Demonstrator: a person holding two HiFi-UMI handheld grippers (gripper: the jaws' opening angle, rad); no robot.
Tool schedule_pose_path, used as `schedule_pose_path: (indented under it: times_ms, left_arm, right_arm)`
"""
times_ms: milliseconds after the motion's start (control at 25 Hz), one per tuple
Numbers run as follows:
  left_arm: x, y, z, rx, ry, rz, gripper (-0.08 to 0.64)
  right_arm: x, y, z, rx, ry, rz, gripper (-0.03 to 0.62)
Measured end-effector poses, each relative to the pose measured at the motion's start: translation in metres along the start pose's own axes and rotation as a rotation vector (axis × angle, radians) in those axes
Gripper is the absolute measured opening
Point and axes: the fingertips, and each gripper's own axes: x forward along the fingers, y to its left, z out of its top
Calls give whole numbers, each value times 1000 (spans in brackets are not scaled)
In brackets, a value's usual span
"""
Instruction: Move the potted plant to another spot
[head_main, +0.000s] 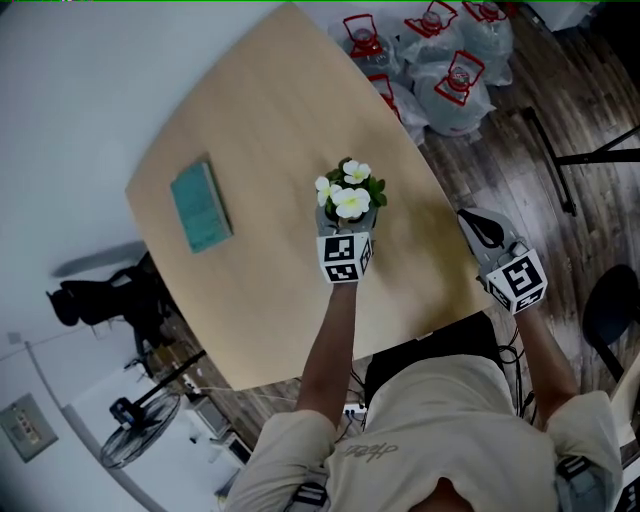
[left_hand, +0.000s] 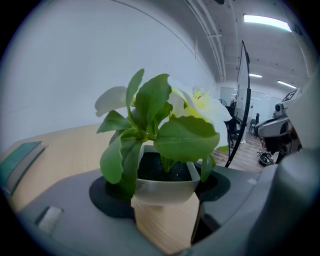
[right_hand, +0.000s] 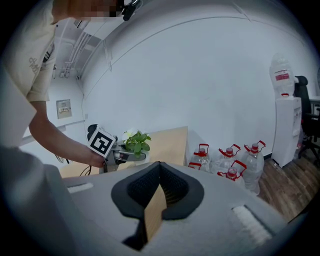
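The potted plant (head_main: 350, 195), with white flowers and green leaves in a small pale pot, is at the right part of the wooden table (head_main: 260, 120). My left gripper (head_main: 347, 222) is shut on the pot, one jaw on each side. In the left gripper view the pot (left_hand: 161, 189) fills the gap between the jaws of the left gripper (left_hand: 167, 176). My right gripper (head_main: 478, 226) hovers by the table's right edge, shut and holding nothing. The right gripper view shows the right gripper (right_hand: 159, 169) with its jaws together, and the plant (right_hand: 136, 142) held by the left gripper farther off.
A teal book (head_main: 201, 207) lies on the table's left part. Several water bottles (head_main: 440, 60) with red handles stand on the floor beyond the table's far right edge. A white water dispenser (right_hand: 285, 115) is by the wall. A floor fan (head_main: 140, 430) is at lower left.
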Motion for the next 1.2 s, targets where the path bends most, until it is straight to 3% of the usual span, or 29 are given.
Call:
schedule_pose_path:
  times_ms: [720,880,1200]
  left_arm:
    - [15,0,-14,-4,-6,48,363]
    - [7,-1,-16,-5,-11,37,406]
    - [-22,-1,-28,-17,20,77,411]
  right_arm:
    - [14,-13,2,42,-14,7,2]
    - [12,-9,2,63,-23,8,2]
    - [4,0,5,58,-38,24,2]
